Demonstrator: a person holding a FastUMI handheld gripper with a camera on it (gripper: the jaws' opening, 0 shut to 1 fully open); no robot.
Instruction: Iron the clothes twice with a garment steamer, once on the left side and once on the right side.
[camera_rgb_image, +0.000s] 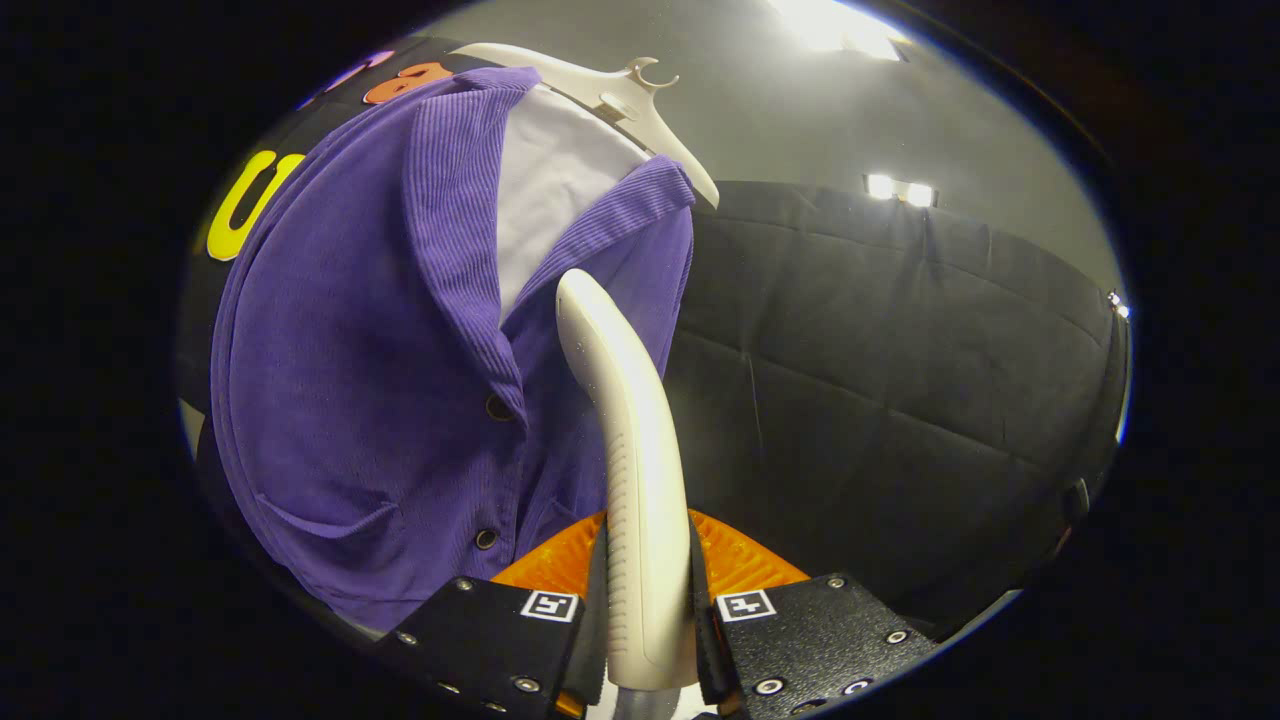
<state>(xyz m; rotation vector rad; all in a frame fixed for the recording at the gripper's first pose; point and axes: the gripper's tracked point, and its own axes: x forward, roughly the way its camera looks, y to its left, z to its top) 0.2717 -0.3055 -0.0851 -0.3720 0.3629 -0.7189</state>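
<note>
Your gripper (648, 620) is clamping the garment steamer (625, 440), both fingers pressing on its handle, which is running forward along them. In the gripper view, the purple shirt (380, 400) is hanging on a hanger (620, 95) just ahead, toward the left of the steamer tip; you are probably needing to sweep leftward.
</note>
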